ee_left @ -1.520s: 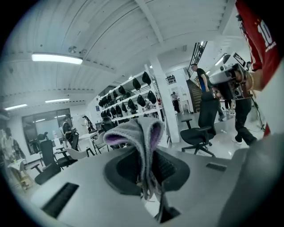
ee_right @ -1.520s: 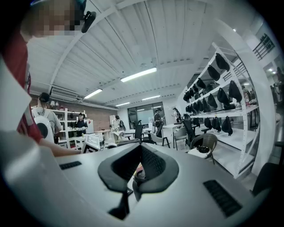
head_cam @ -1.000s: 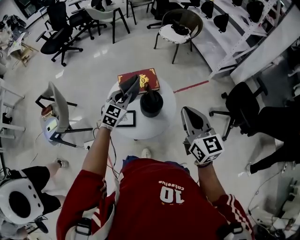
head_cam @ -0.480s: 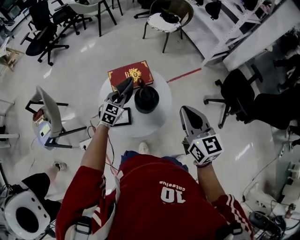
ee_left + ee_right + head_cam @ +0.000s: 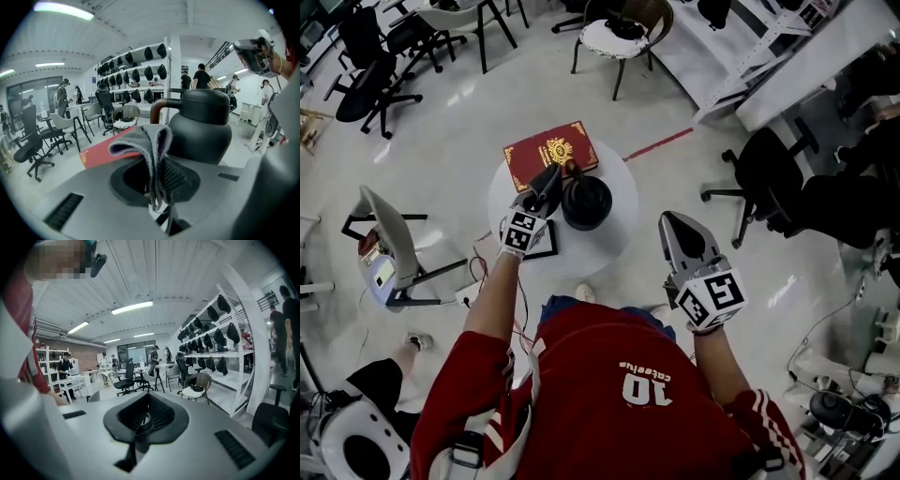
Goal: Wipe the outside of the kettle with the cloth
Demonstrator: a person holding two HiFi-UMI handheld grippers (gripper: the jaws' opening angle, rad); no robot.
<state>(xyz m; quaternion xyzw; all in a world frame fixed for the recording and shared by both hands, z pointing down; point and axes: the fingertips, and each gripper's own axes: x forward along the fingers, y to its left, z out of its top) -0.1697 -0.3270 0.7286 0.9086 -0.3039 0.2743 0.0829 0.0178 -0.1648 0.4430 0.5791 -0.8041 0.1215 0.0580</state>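
A black kettle [image 5: 586, 201] with a brown handle stands on the small round white table [image 5: 619, 230]; it fills the middle right of the left gripper view as the kettle [image 5: 201, 129]. My left gripper [image 5: 548, 180] is shut on a grey cloth [image 5: 147, 143], whose folds stick up between the jaws just left of the kettle, close beside it; contact cannot be told. My right gripper [image 5: 675, 230] hangs off the table's right side, shut with nothing in it, pointing into the room [image 5: 140, 420].
A red book [image 5: 549, 153] with a gold emblem lies on the table behind the kettle, and a dark framed tablet [image 5: 546, 242] lies at the front left. A grey chair [image 5: 384, 239] stands left, office chairs [image 5: 769, 178] right, shelving at the back.
The left gripper with the cloth has stayed by the kettle's left side. The head view has shifted, so the table sits higher and more left. The right gripper has kept its place.
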